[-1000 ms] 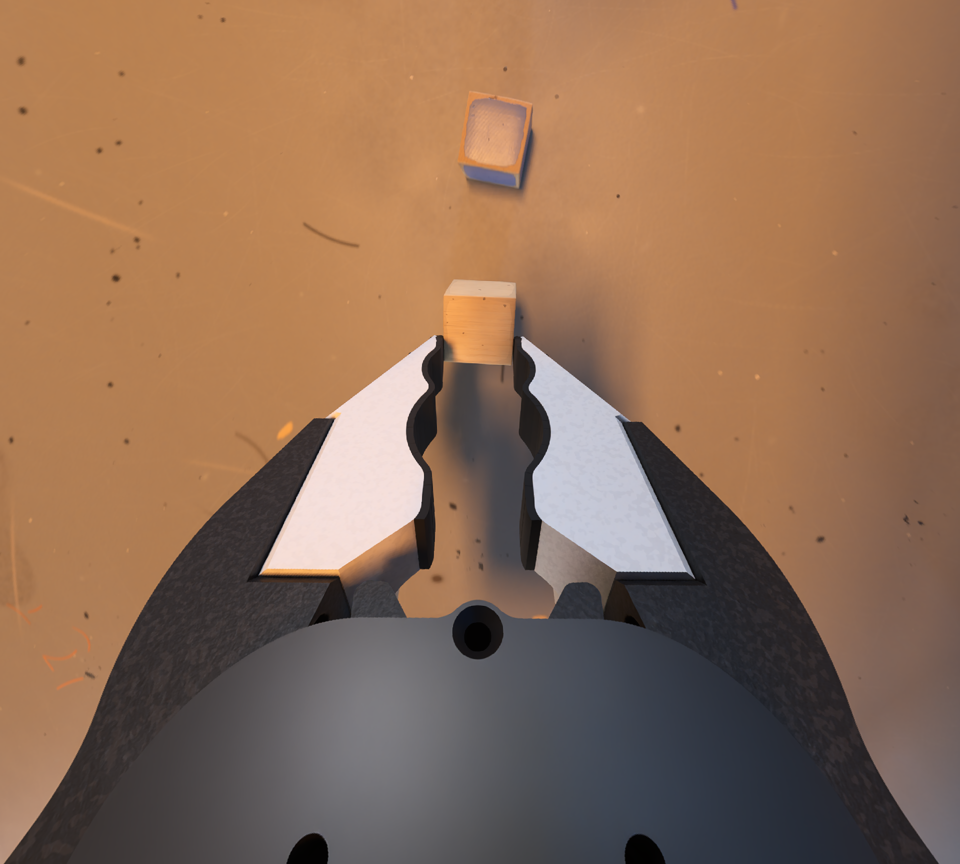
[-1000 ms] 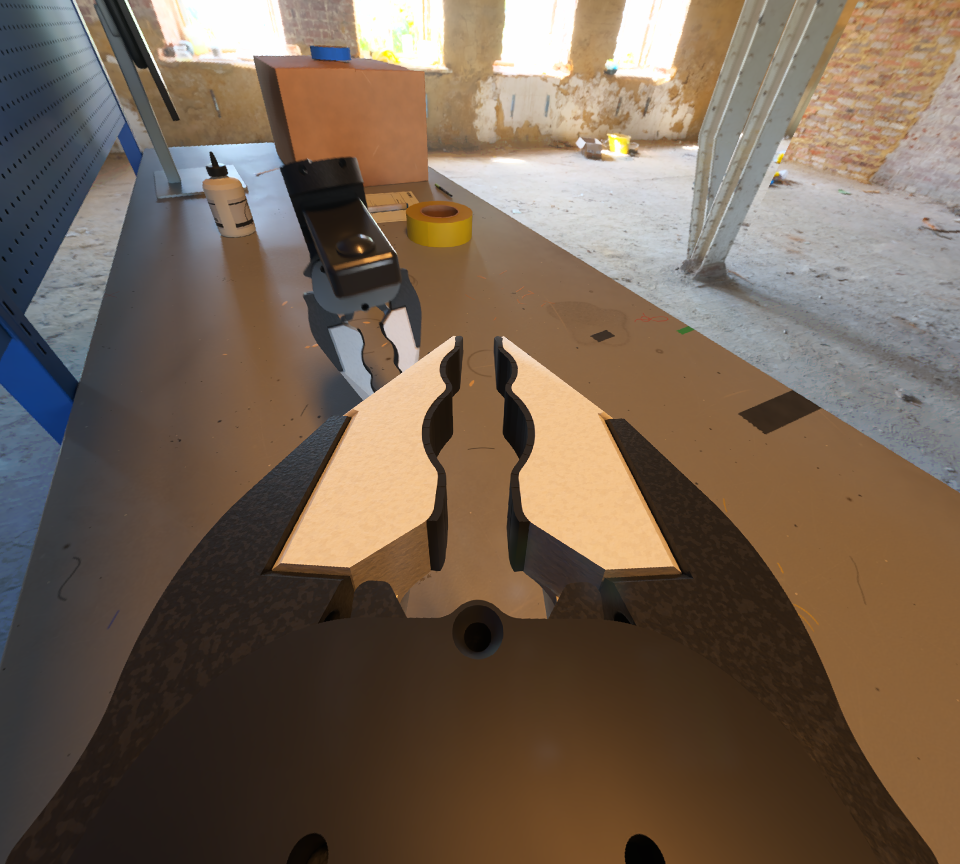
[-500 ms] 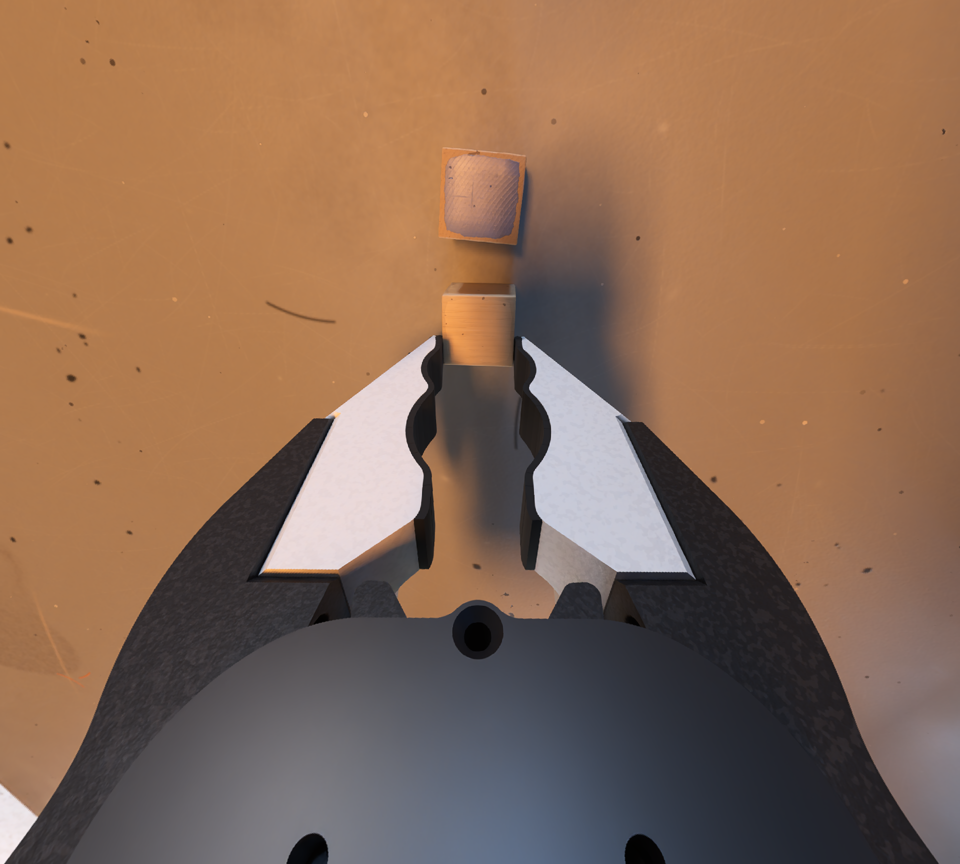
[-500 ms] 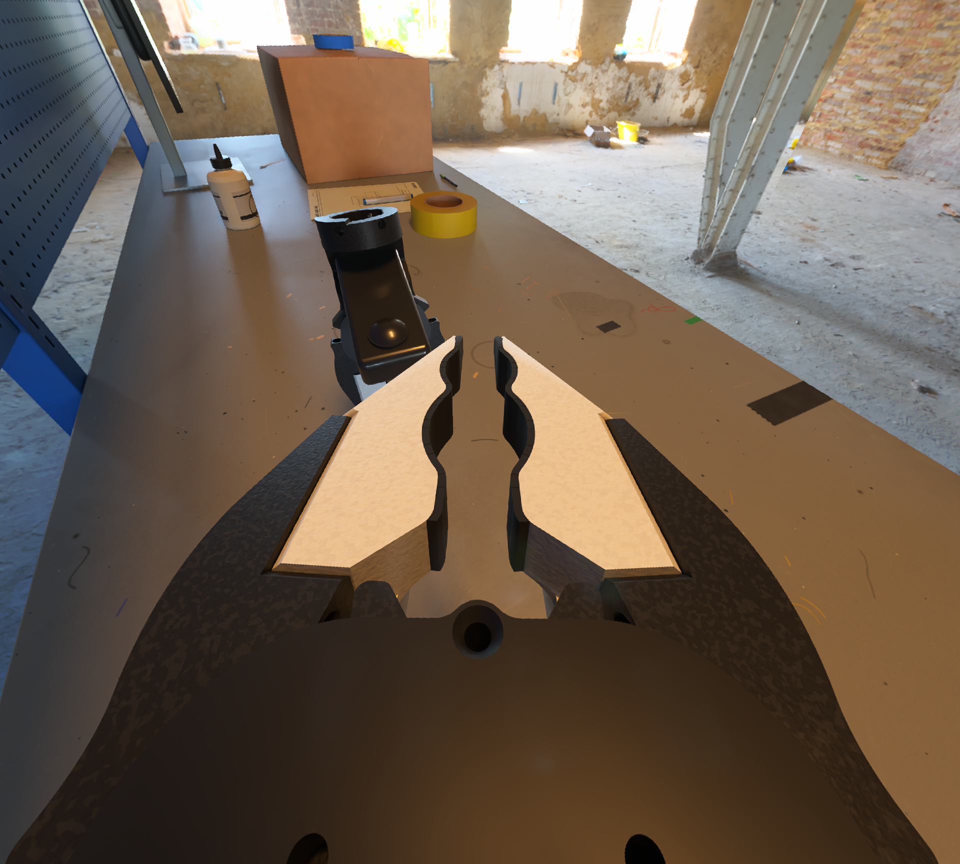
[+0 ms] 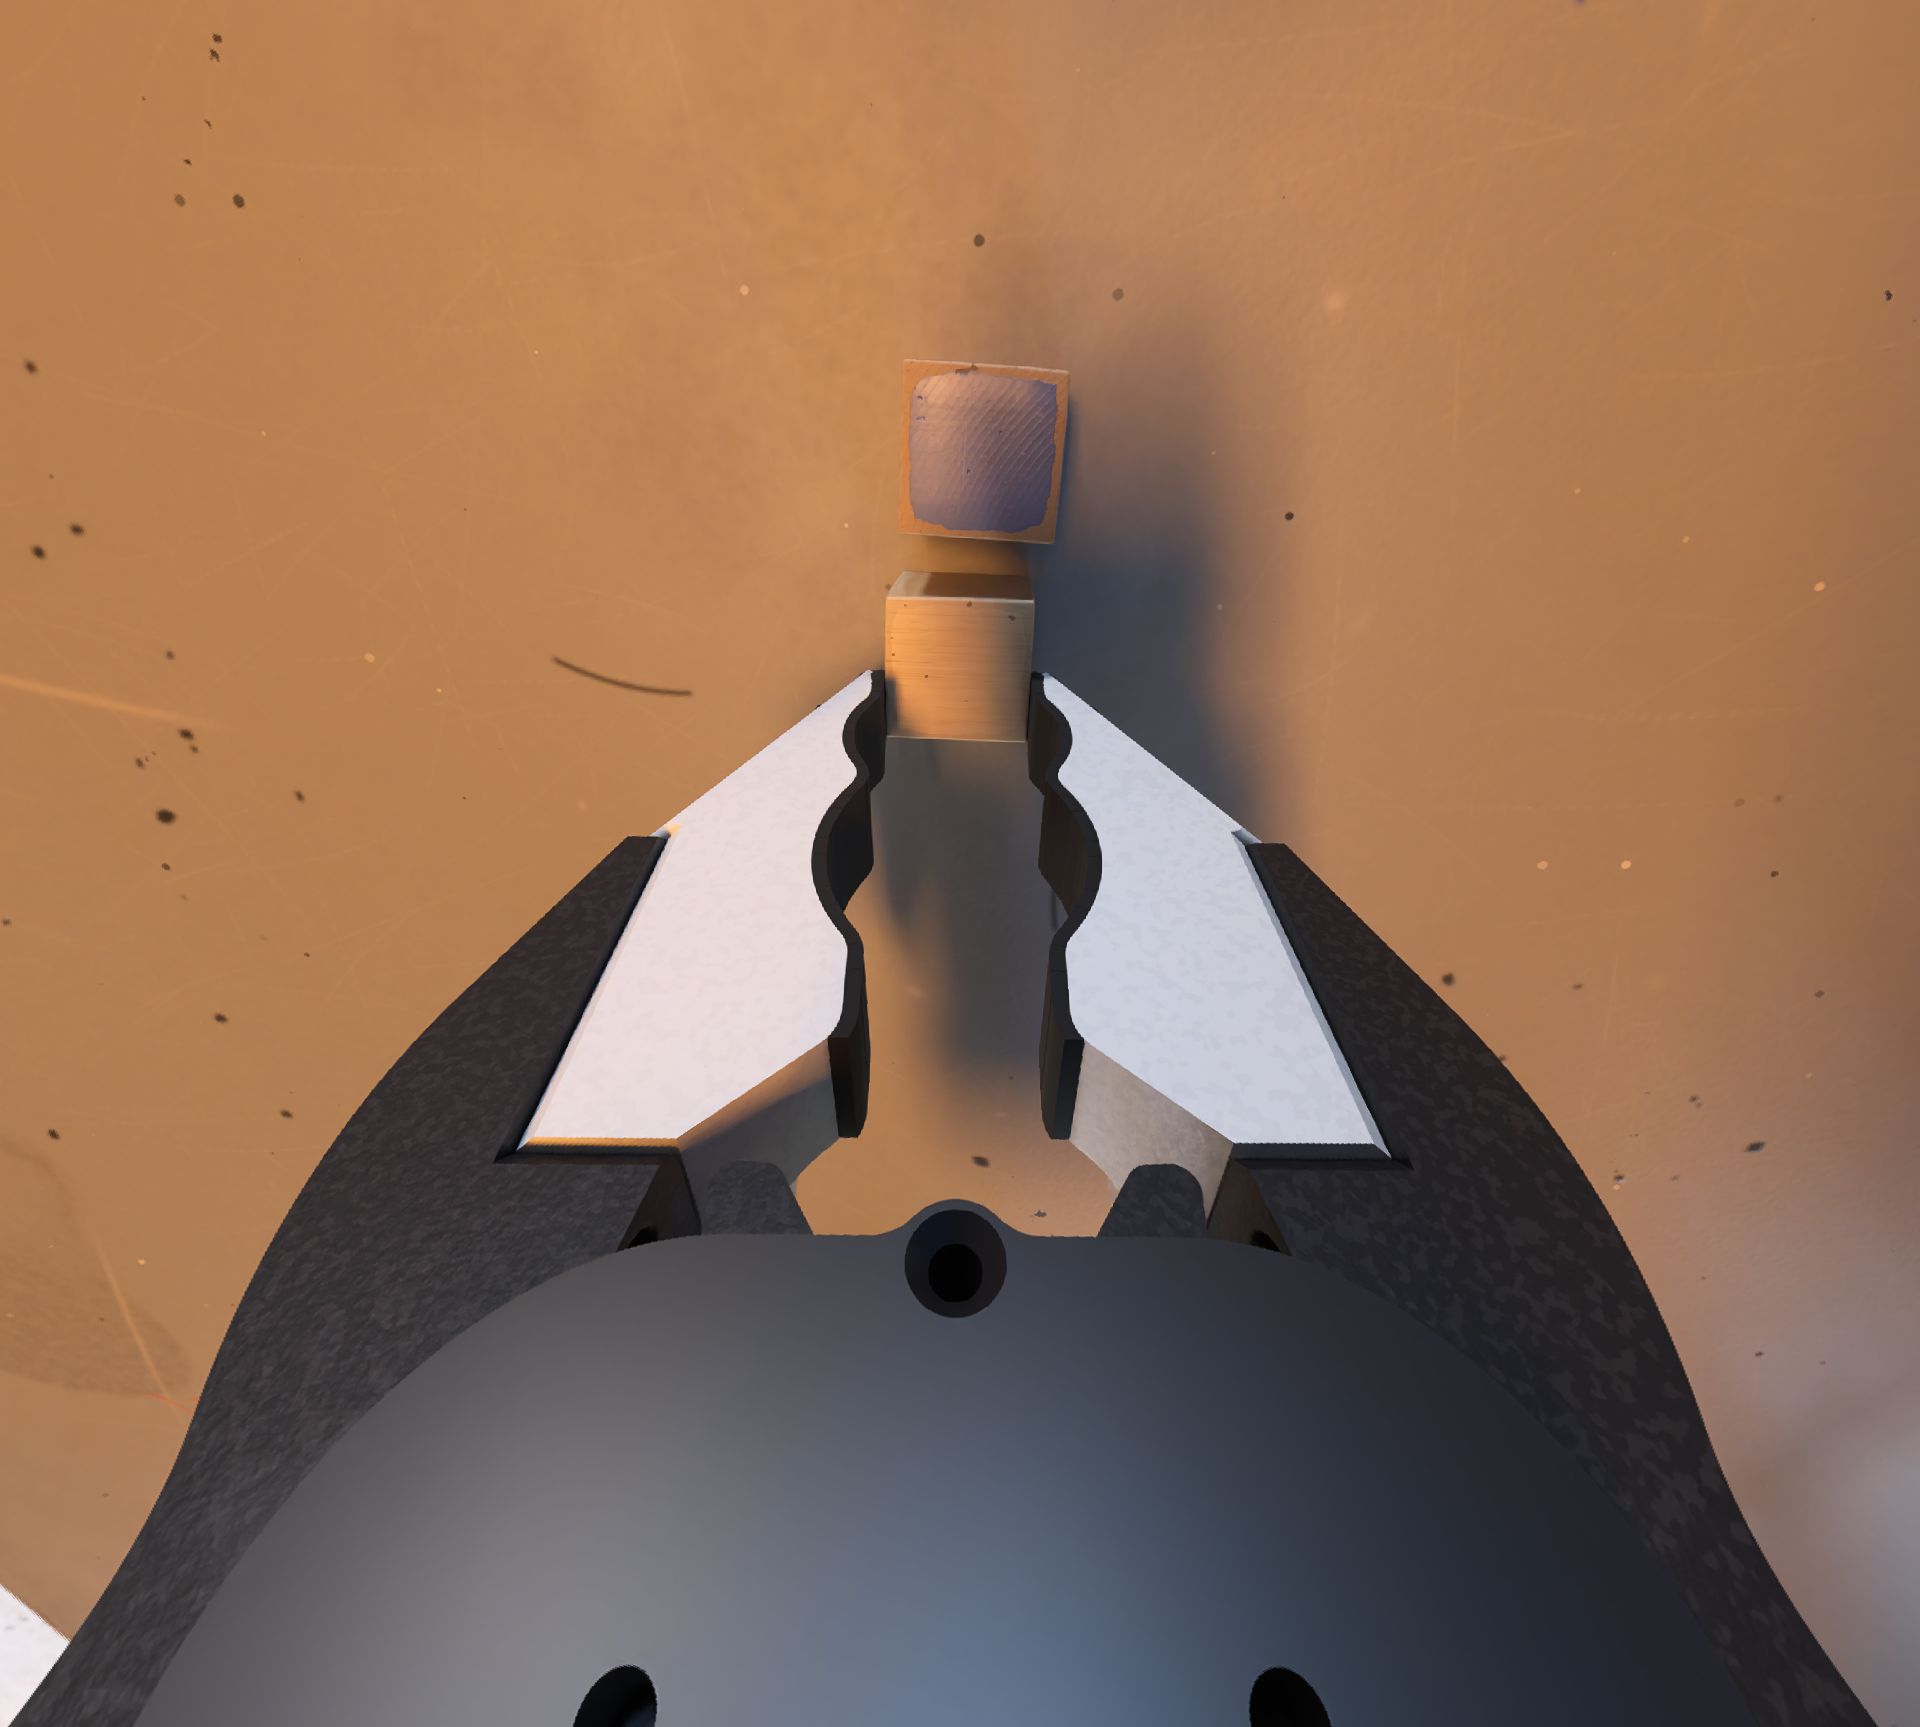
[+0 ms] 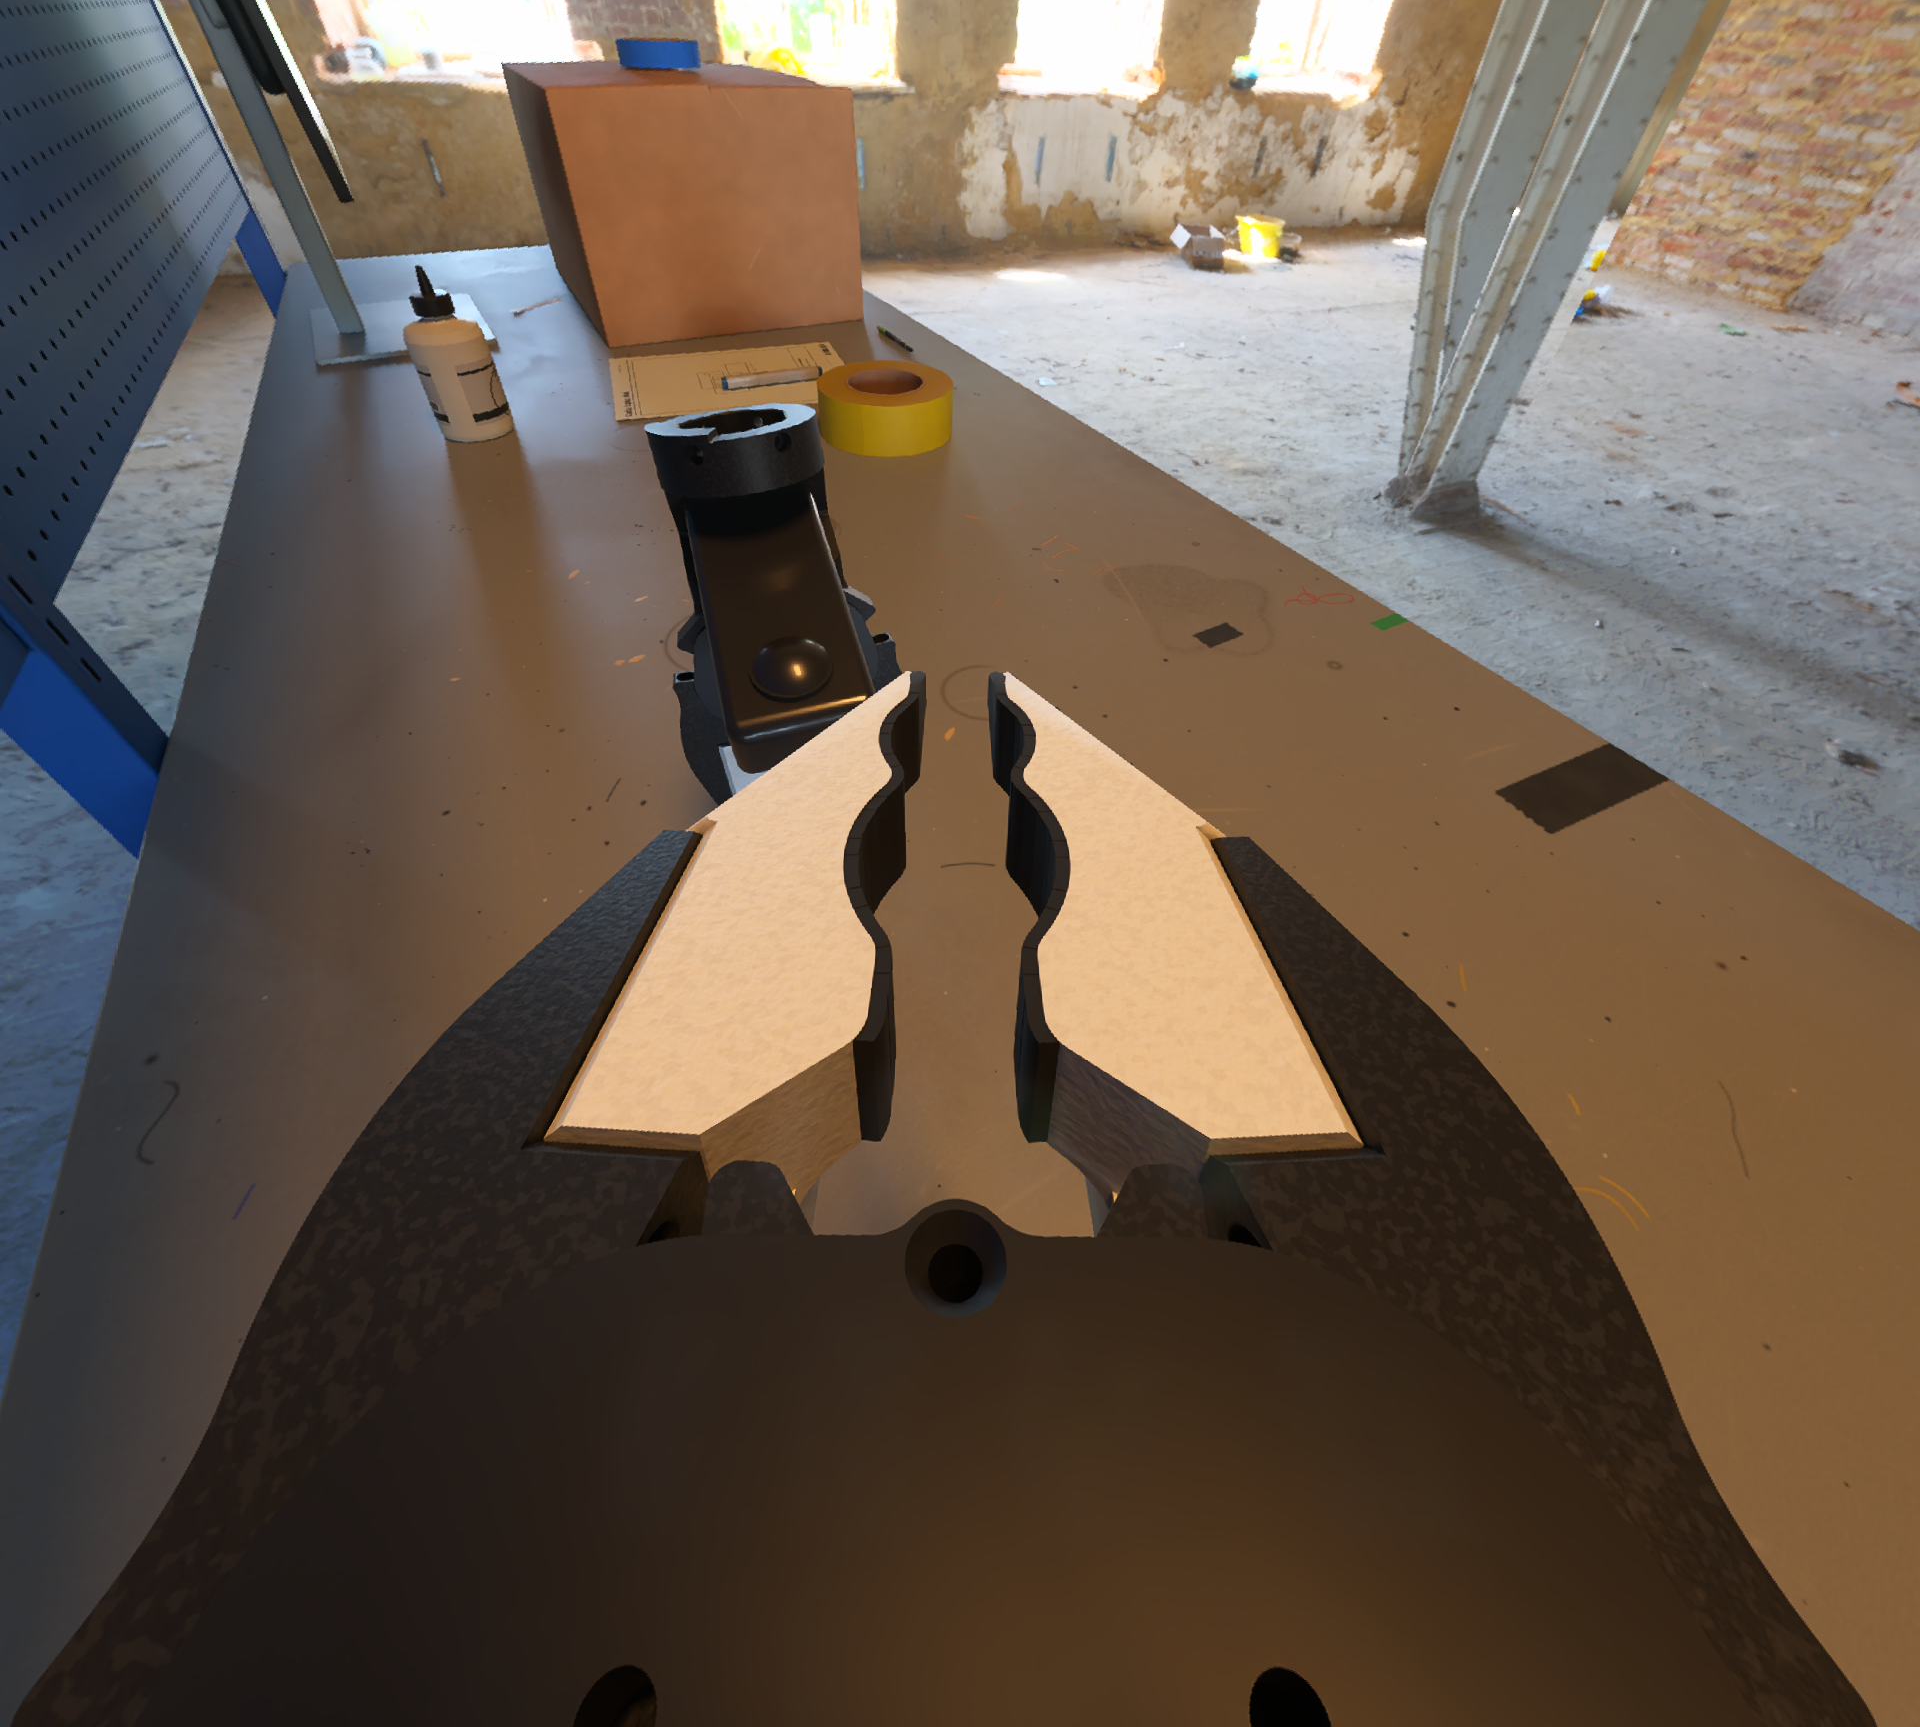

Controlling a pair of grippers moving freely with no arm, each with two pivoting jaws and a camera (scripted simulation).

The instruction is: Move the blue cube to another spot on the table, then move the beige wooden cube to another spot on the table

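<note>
In the left wrist view my left gripper [image 5: 956, 701] points straight down at the brown table [image 5: 416, 327] and is shut on the beige wooden cube [image 5: 958, 669], held at its fingertips above the table. The blue cube [image 5: 982, 453], with worn tan edges, lies on the table just beyond the held cube. In the right wrist view my right gripper [image 6: 954, 690] hovers over the table with its jaws nearly together and nothing between them. The left gripper [image 6: 769, 597] shows just ahead and to its left, its fingertips hidden behind my right fingers.
Farther down the table are a yellow tape roll [image 6: 885, 408], a sheet of paper [image 6: 707, 378], a white glue bottle [image 6: 454, 373] and a cardboard box [image 6: 707, 202] with a blue tape roll [image 6: 658, 52] on top. A blue pegboard [image 6: 94, 171] stands on the left. The table's edge runs along the right.
My left gripper has tipped to point straight down and moved with the beige cube until the blue cube lies just beyond it. The right gripper has barely moved.
</note>
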